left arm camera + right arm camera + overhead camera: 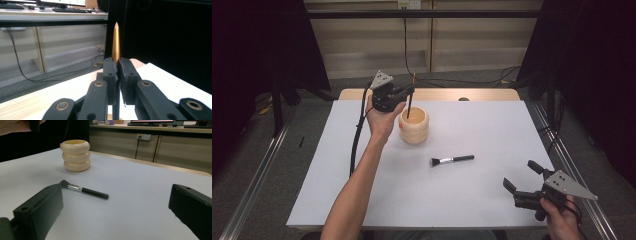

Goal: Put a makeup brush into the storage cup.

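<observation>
Left gripper point(408, 95) is held up over the far left part of the white table point(492, 200), in the person's left hand point(382, 120), with its jaws clamped tight on a slim stick-like tool point(410, 102) that has a dark lower shaft and a gold pointed upper end. In the left gripper view the gold tip point(116, 40) rises straight up from between the two closed black jaws, and the dark shaft runs down below them. Seen from the high view, the tool stands nearly upright, its lower end dipping into the mouth of the cream ribbed holder point(414, 127), a pot shaped like three stacked rings that stands on the table just beside the left hand. Whether the lower end touches the inside of the holder cannot be told. A second tool, a makeup brush point(452, 160) with a black handle, silver ferrule and dark bristles, lies flat on the table near the holder, on the person's side of it, bristles pointing to the left of the high view. Right gripper point(523, 181) sits low at the near right corner of the table in the right hand point(559, 220), jaws spread wide with nothing between them; its view looks across the table at the brush point(83, 190) and the holder point(75, 155) beyond.
</observation>
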`<state>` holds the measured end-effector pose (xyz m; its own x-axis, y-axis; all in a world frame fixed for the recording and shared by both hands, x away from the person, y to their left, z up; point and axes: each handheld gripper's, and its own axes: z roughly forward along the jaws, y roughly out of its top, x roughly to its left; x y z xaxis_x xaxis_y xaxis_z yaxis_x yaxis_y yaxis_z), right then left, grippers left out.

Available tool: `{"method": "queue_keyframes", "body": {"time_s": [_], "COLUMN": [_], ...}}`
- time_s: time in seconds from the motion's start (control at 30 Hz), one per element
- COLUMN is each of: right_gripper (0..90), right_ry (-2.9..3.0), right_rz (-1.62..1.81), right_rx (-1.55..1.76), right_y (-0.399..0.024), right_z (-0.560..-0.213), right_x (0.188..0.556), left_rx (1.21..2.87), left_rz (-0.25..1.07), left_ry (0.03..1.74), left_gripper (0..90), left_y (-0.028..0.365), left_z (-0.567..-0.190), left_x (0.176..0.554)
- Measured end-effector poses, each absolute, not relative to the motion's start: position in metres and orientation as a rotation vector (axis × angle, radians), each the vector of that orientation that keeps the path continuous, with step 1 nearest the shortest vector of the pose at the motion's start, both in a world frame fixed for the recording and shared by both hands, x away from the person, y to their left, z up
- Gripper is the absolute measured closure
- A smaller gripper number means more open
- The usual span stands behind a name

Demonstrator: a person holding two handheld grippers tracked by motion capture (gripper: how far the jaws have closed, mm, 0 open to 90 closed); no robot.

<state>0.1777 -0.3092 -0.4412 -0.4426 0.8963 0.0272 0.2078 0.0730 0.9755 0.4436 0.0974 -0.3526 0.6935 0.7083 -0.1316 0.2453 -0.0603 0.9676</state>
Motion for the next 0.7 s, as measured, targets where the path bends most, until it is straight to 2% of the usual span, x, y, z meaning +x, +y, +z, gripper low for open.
{"method": "queue_keyframes", "body": {"time_s": [0.7], "right_gripper": [0.0], "right_ry": [1.731], "right_rz": [1.412], "right_rx": [1.098], "right_y": [-0.31], "right_z": [-0.441], "right_x": [0.176], "left_rx": [1.687], "left_rz": [0.441], "left_ry": [0.795], "left_gripper": [84.0], "left_y": [0.089], "left_z": [-0.376], "left_x": [0.445]}}
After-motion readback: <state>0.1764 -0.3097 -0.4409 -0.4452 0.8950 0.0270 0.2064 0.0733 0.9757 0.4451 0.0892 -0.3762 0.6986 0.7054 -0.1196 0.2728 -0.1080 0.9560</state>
